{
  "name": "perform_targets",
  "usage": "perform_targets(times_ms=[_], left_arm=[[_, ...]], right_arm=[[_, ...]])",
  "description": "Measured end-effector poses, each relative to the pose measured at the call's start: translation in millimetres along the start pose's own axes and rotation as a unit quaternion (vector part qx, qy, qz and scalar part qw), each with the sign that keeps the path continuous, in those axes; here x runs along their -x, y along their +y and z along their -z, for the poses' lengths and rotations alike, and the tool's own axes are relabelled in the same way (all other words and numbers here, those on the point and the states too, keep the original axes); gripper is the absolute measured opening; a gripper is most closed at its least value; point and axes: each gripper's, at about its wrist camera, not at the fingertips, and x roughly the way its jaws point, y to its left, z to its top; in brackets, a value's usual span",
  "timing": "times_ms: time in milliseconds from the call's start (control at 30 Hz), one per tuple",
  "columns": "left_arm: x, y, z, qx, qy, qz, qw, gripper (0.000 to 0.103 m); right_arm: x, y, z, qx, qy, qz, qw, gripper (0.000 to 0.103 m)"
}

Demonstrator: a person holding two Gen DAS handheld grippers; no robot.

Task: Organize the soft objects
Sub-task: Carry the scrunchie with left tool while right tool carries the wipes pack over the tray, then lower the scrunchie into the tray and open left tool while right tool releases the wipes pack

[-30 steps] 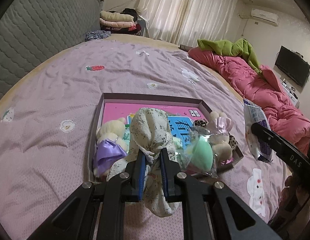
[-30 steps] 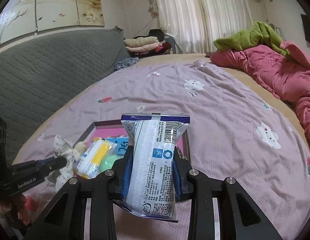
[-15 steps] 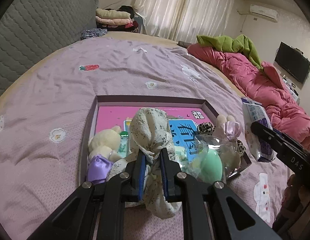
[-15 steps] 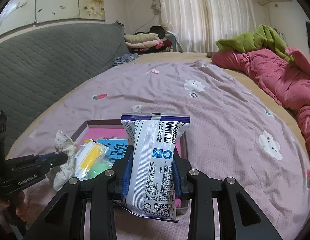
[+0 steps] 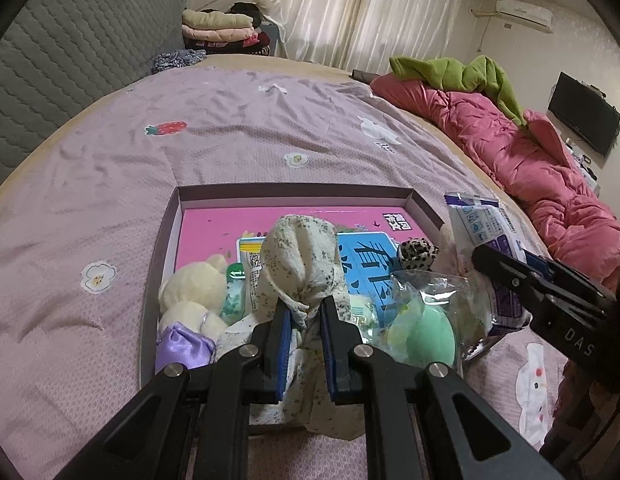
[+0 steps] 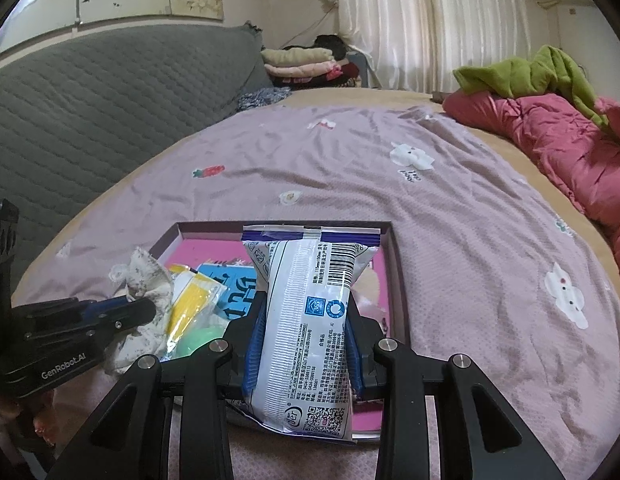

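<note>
Purple bedspread (image 5: 238,148) covers the bed, and on it sits a shallow tray (image 5: 294,192) with a pink printed floor. The left gripper (image 5: 304,308) has its two blue-padded fingers pressed onto a floral cloth (image 5: 300,260), pinching it at a gathered neck so the rounded top stands above the fingers and the loose end hangs below them, over the near part of the tray. The right gripper (image 6: 304,334) is clamped on a white and blue tissue pack (image 6: 310,312), held upright with its barcode facing the camera, above the tray's right side. Inside the tray lie a cream plush toy (image 5: 194,288) with a shiny purple bow (image 5: 184,346) at the near left corner, a green sponge in a clear wrapper (image 5: 427,330) at the near right, a leopard-print scrunchie (image 5: 417,254) behind it, and a blue printed card (image 5: 367,264) flat on the floor. A pink quilt (image 5: 521,156) with a green garment (image 5: 465,76) on top lies along the far right edge of the bed, well apart from the tray.
</note>
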Motion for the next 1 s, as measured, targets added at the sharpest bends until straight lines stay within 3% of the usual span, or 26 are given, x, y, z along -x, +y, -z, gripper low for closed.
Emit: perform_targets(times_ms=[300,567,667,733,900,1000], left_arm=[[-4.6,-1.1,-1.6,-0.001,0.004,-0.002,1.0,0.015],[-7.2,-3.7,-0.8,-0.008,0.007,-0.01,0.9999,0.024],[-8.0,-2.3,-0.8,-0.004,0.008,-0.01,0.9999,0.031],[-9.1,-0.5,-0.8,-0.002,0.01,-0.015,0.9998,0.042],[-9.3,2.2,-1.7,0.002,0.009,-0.013,0.9999,0.045],[-5.7,1.9,-2.3,0.002,0.001,-0.013,0.9999,0.047]], right_arm=[[-11.2,5.2,5.9,0.022,0.02,0.011,0.999,0.037],[-11.9,3.3,6.1,0.019,0.02,0.008,1.0,0.04],[-12.9,4.1,6.6,0.021,0.02,0.017,0.999,0.048],[-13.0,3.7,6.5,0.02,0.018,0.024,0.999,0.053],[-7.4,3.1,3.7,0.022,0.005,0.037,0.999,0.066],[-1.4,3.2,1.3,0.023,-0.01,0.04,0.999,0.068]])
